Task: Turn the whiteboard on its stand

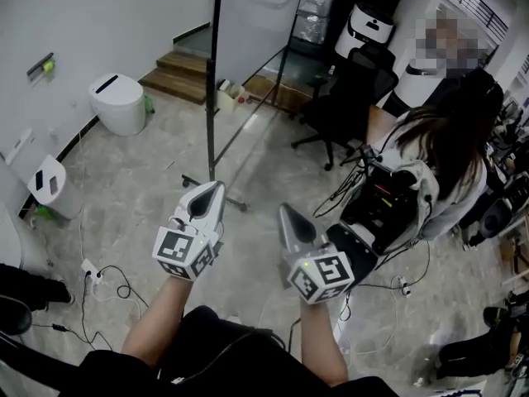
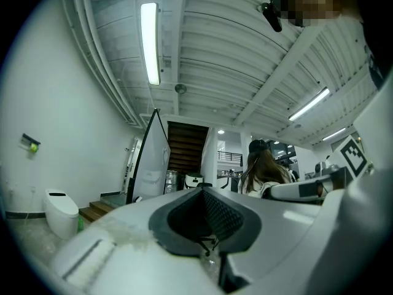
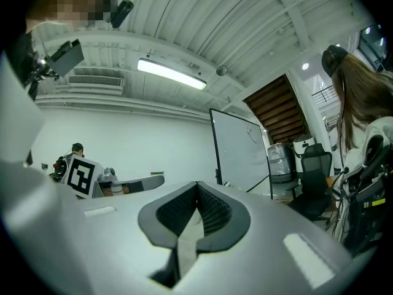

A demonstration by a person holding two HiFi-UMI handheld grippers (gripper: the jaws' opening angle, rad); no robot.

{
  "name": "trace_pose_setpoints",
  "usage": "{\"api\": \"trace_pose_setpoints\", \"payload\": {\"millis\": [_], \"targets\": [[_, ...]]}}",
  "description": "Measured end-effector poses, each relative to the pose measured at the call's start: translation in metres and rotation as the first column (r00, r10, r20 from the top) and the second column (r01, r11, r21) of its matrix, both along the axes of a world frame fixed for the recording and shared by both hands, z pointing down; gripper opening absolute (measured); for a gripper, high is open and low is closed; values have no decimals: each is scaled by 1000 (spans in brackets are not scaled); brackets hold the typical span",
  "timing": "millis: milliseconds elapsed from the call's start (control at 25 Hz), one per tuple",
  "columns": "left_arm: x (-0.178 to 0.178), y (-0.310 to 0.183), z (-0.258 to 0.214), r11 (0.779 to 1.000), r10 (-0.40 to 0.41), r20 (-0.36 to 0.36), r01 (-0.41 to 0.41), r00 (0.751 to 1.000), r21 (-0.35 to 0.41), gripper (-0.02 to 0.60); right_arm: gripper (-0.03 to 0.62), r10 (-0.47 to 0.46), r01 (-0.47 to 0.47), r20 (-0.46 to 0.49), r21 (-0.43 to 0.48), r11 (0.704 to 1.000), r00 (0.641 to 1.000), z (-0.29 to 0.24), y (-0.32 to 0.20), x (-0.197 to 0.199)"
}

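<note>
A room w/ a pale tiled floor (image 1: 264,180), loose cables and a plain white wall is shown, w/ low brown wooden steps (image 1: 178,71) at the back. The large white-faced whiteboard (image 1: 256,15) in its thin black frame is found ahead of both tools and well apart from them. It is carried upright on a black tubular metal stand (image 1: 212,131), whose feet are set on the floor near the steps. A black office chair (image 1: 347,98) and a seated person (image 1: 446,151) are seen to its right. The grey left gripper (image 1: 213,190) and the grey right gripper (image 1: 286,212) are held side by side, pointed toward the board. The jaws of each are pressed together w/ nothing btwn them, as is confirmed in both gripper views. The board is judged stiff and fairly light, but big and awkward, and prob. free to swing on its pivot. The glossy face is expected to be slippery, so the frame edge, well away from the pivot, is favoured as the hold. The stand may be shifted if too hard a push is given. The jaws would need to be spread first.
</note>
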State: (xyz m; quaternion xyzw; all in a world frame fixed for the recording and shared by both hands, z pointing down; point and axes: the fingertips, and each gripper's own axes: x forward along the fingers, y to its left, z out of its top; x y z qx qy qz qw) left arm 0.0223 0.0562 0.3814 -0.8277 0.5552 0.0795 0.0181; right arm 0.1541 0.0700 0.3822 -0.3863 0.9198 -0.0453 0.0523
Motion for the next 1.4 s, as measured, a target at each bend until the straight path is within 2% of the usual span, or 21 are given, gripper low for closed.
{"api": "trace_pose_setpoints", "payload": {"millis": [320, 520, 880, 1080, 1400], "targets": [[-28, -3, 6, 996, -89, 27, 90, 996, -23, 2, 8, -51, 52, 10, -12, 999, 999, 6, -20, -16], [-38, -14, 7, 993, -113, 37, 114, 993, -31, 2, 9, -76, 76, 26, -20, 997, 997, 7, -34, -24], [-66, -63, 14, 996, -79, 15, 80, 997, -43, 3, 8, -69, 70, 39, -23, 997, 997, 8, -77, -54], [-88, -109, 20, 997, -51, 22, 52, 998, -51, 3, 9, -68, 68, 14, -11, 998, 998, 9, -113, -85], [-141, -190, 16, 998, -20, 27, 22, 999, -62, 3, 8, -8, 8, -18, -3, 1000, 1000, 0, -186, -130]]}}
